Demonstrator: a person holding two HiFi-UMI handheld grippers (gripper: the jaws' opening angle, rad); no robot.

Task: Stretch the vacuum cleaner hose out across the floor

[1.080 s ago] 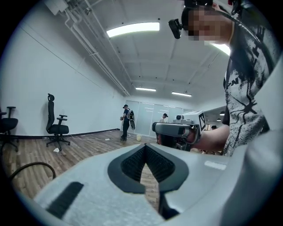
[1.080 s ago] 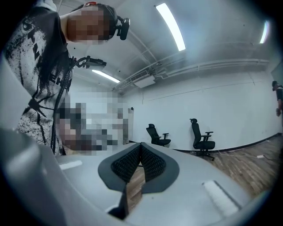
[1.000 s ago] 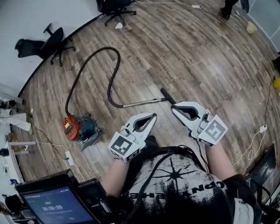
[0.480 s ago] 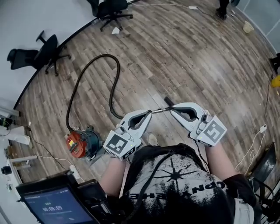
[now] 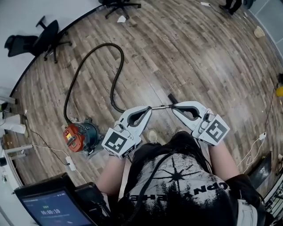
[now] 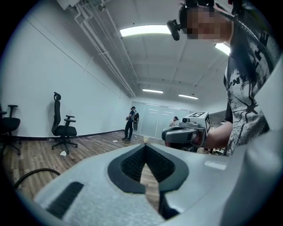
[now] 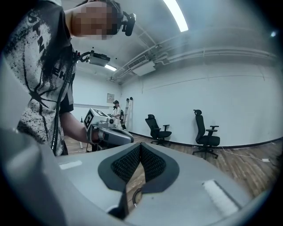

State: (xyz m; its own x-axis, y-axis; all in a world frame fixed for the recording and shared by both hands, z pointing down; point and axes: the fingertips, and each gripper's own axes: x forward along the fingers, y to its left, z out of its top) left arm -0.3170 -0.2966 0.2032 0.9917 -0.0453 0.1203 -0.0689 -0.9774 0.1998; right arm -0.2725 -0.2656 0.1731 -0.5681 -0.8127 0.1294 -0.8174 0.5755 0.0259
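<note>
Closest to me, along the bottom of the head view, is my black printed shirt point(image 5: 177, 185), with a lit screen point(image 5: 53, 207) in the lower left corner. Just above the shirt I hold both tools out over the wooden floor point(image 5: 212, 53), their tips turned toward each other near the middle of the frame.

My left gripper point(image 5: 148, 109) has its fingers pressed together with nothing between them. In its own view the ribbed pads point(image 6: 132, 164) meet in a closed point. My right gripper point(image 5: 174, 107) is likewise closed and empty.

On the floor below, a metal wand point(image 5: 160, 106) lies across the picture between my two tips. Neither tool has it between its fingers. The dark floor nozzle point(image 5: 171, 98) sits at the wand's right end, just above my right tip.

From the wand's left end the black hose point(image 5: 115, 79) climbs toward the top of the frame. It bends over in a tall loop, then runs down the left side to the red and blue vacuum cleaner point(image 5: 79, 134), which stands left of my left tool. The hose lies curved, not drawn straight. A white power strip point(image 5: 70, 162) lies just below the cleaner.

Farther off, one office chair point(image 5: 46, 37) stands at the upper left by the white wall, and a second chair point(image 5: 119, 3) is cut by the top edge. In the left gripper view a standing person point(image 6: 131, 124) shows small at the far end of the room.
</note>
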